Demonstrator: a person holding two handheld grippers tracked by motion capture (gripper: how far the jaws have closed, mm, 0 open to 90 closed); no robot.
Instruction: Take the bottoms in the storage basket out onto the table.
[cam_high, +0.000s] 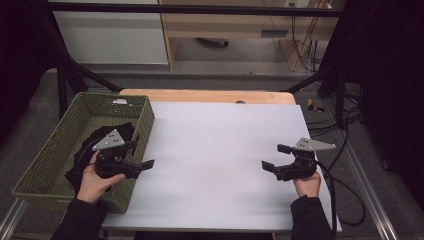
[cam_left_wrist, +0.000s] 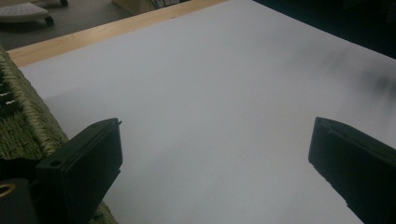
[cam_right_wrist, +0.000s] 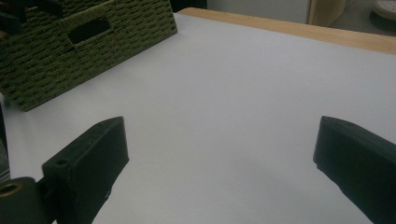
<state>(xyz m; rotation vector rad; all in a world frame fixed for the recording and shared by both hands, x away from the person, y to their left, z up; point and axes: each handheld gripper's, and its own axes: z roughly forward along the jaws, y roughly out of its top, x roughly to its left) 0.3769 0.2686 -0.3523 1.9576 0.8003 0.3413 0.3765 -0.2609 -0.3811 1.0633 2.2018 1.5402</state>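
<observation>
Partly hidden under the left gripper (cam_high: 142, 156) and hand, a black cloth (cam_high: 102, 137) lay bunched inside a green woven basket (cam_high: 60, 137) at the left edge of the table (cam_high: 220, 145); its shape was hard to make out. That gripper's jaws stood spread and empty over the basket's right rim. Near the right edge, the right gripper (cam_high: 274, 157) hovered above the bare white surface, jaws also spread, holding nothing.

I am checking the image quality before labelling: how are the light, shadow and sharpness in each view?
High view: dim, with dark edges; the white table sheet is evenly lit, and the black cloth in the basket lacks detail. Left gripper view: soft grey smears on the sheet at upper right, near fingers blurred. Right gripper view: even light, basket weave fairly sharp.
</observation>
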